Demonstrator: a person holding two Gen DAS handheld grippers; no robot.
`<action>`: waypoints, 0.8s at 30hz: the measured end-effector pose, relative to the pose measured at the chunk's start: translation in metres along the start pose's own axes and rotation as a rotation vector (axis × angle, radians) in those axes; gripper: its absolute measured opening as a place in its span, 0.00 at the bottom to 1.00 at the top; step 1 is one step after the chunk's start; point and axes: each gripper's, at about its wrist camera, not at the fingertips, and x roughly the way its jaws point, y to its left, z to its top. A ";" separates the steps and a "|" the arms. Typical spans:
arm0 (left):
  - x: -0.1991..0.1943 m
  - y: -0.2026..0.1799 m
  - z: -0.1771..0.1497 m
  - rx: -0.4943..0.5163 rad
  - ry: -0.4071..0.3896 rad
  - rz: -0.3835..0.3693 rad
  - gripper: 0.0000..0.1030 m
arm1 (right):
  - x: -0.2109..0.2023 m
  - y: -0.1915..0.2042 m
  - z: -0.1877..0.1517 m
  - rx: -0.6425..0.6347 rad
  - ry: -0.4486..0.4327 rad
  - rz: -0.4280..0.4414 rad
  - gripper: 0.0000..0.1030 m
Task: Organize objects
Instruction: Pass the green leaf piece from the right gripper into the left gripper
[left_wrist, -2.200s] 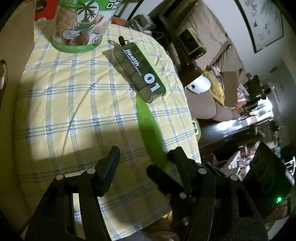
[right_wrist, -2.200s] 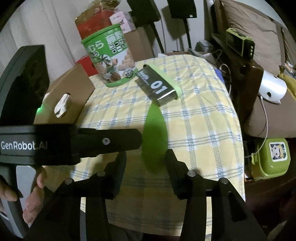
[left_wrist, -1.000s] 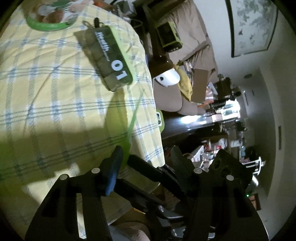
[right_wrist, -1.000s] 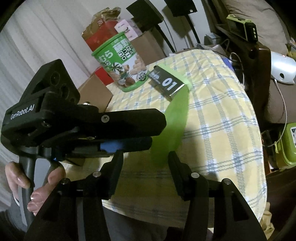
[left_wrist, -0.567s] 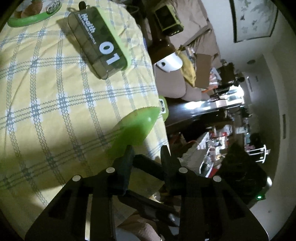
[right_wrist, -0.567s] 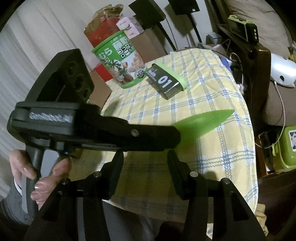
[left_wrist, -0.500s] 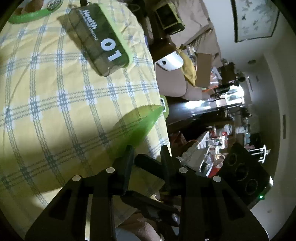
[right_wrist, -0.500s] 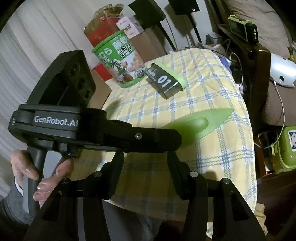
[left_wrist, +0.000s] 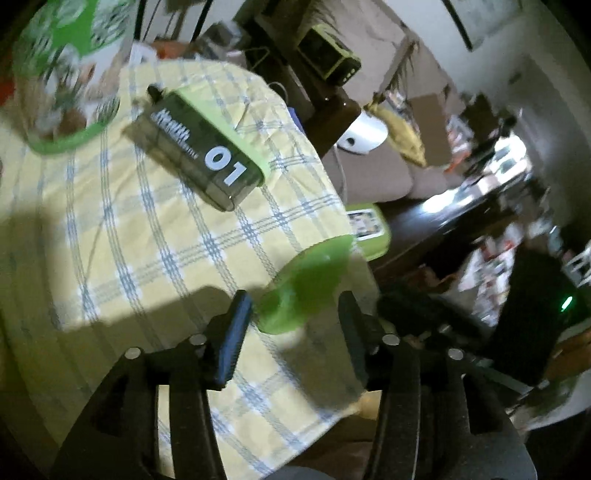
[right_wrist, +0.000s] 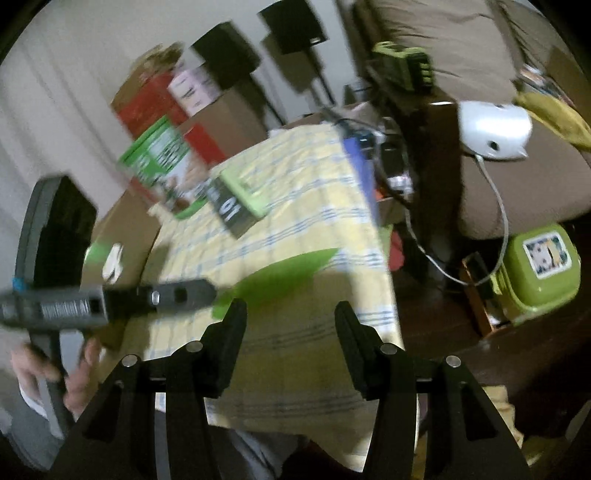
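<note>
Left gripper (left_wrist: 291, 325) jaws are opening; the green scoop (left_wrist: 306, 284) is lying between them, apparently unpressed, at the cloth's (left_wrist: 147, 240) near right edge. Its long axis is running from the jaws toward far right. Right gripper (right_wrist: 288, 328) is hanging with jaws apart, empty, slightly farther from the scoop. Beyond, the 01 box (left_wrist: 199, 155) and tub (left_wrist: 66, 74) are sitting far left.

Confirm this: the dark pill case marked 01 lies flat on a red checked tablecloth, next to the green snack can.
Not quite. The tablecloth is yellow checked, not red, as the left wrist view shows. The rest holds: the dark pill case marked 01 lies flat on it, next to the green snack can.
</note>
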 end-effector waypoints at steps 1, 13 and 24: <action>0.000 -0.004 -0.002 0.028 -0.005 0.025 0.49 | -0.002 -0.003 0.001 0.014 -0.001 -0.003 0.50; 0.009 -0.040 -0.010 0.250 0.013 0.121 0.66 | -0.016 -0.020 0.000 0.068 -0.005 -0.049 0.59; 0.027 -0.062 -0.013 0.378 0.020 0.186 0.43 | -0.021 -0.027 -0.008 0.090 0.001 -0.053 0.59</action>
